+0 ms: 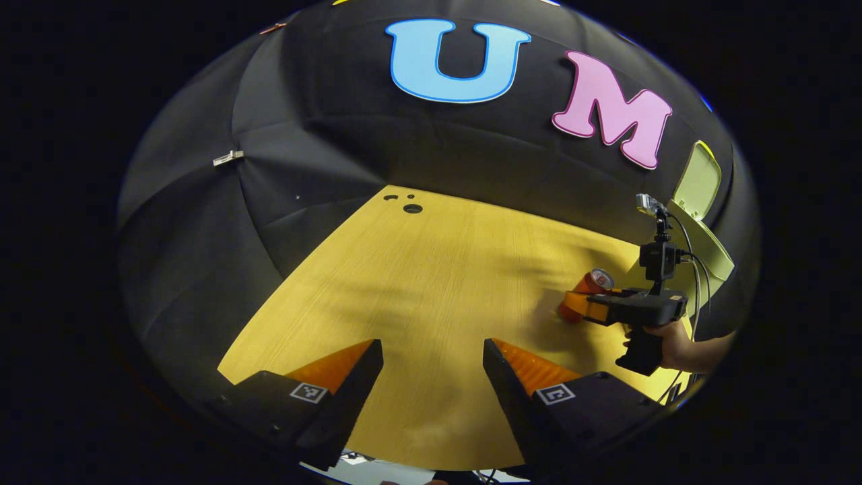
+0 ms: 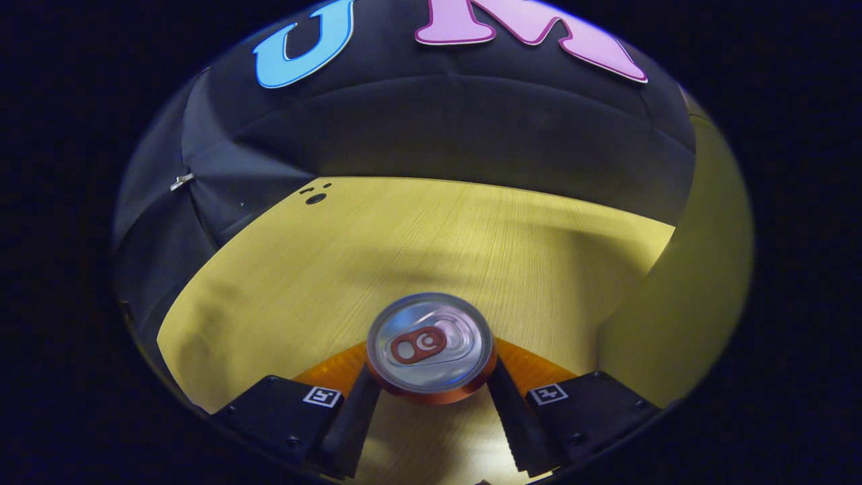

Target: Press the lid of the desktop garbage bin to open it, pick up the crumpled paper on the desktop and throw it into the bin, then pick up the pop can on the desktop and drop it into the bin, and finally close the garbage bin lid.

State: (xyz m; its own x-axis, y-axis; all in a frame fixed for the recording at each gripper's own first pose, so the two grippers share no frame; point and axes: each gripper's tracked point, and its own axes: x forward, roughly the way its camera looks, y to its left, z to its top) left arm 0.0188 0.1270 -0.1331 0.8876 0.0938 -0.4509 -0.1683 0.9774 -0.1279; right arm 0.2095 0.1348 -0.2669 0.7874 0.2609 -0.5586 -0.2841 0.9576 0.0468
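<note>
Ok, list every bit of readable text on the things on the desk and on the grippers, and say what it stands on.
No text can be read.
On the pop can: bare metal top with a tab; its side print is too blurred to read.
On the square markers: black-and-white patterns, no letters.
On the bin: no writing seen.

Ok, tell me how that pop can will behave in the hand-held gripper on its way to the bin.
The pop can has smooth round metal sides, so it may slip or twist between the right hand-held gripper fingers. Its tab looks unopened, so it could be full and fairly heavy, though I can't confirm that. Set down on its side on the wooden desktop, it would likely roll.
</note>
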